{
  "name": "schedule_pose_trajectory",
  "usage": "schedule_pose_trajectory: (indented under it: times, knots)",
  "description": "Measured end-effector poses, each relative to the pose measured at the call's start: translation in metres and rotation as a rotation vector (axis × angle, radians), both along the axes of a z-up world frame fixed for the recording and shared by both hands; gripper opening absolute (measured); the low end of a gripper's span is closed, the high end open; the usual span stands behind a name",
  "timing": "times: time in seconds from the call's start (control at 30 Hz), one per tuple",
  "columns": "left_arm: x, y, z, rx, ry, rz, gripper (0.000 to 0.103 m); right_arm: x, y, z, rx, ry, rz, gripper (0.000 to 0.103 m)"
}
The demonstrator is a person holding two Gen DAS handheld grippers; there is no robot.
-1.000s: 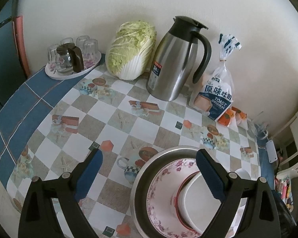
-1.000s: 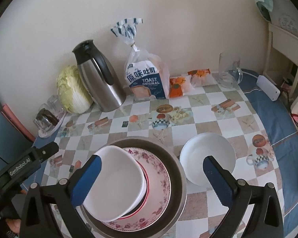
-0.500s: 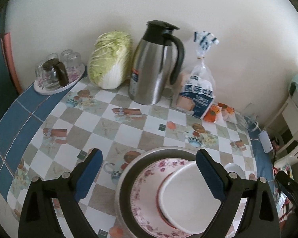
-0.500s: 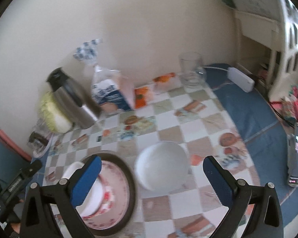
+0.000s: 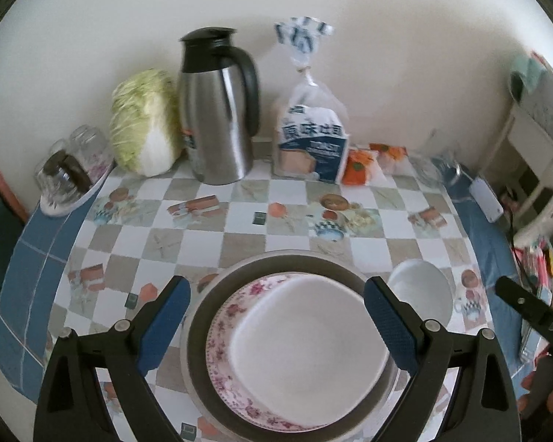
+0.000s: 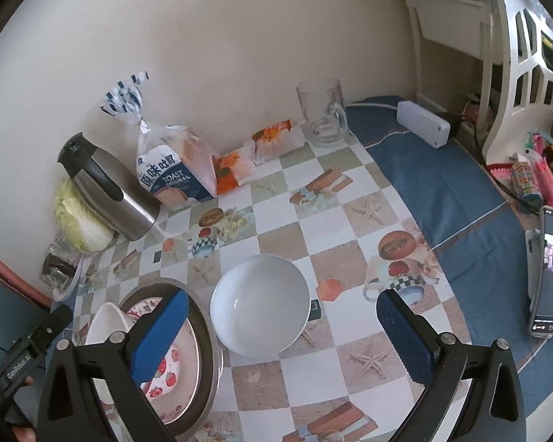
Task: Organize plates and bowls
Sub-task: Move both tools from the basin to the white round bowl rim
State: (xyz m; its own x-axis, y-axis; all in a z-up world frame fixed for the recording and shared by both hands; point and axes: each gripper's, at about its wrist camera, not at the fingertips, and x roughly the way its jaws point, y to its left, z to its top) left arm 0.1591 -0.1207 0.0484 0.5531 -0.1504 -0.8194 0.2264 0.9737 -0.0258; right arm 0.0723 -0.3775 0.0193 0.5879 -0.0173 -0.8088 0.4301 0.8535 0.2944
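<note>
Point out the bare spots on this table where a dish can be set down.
Free: checkered cloth between the white bowl and glass mug; also the squares between the metal basin and thermos. Crowded: the wall row of cabbage, thermos, bread bag, and the phone edge.

Desk layout, stack at front.
Square dish (image 5: 306, 346) on plate (image 5: 225, 328), plate in basin (image 5: 199, 331); bowl (image 6: 260, 304) just right of basin; flask (image 5: 217, 110) behind, by wall.

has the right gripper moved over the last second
Yes. The right gripper has swung right: the stacked dishes slid to its left finger, and the lone white bowl now lies between its fingers.
</note>
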Motion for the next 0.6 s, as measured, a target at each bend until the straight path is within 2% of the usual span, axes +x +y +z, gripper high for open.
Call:
schedule_pose_trajectory:
  times: [0.1, 0.33, 0.5, 0.6]
  knots:
    - [0.002, -0.018, 0.011, 0.044, -0.006, -0.049, 0.095, 0.001, -0.004, -0.007, 0.009, 0.014, -0.014, 0.103]
    - [0.018, -0.058, 0.020, 0.062, 0.062, -0.100, 0.095, 0.003, -0.008, -0.016, 0.032, 0.021, -0.020, 0.103]
    - [0.030, -0.084, 0.012, 0.059, 0.155, -0.109, 0.095, 0.008, -0.009, -0.023, 0.033, 0.036, -0.021, 0.103]
    - [0.037, -0.099, 0.005, 0.082, 0.177, -0.103, 0.095, 0.009, -0.011, -0.028, 0.056, 0.030, -0.019, 0.103]
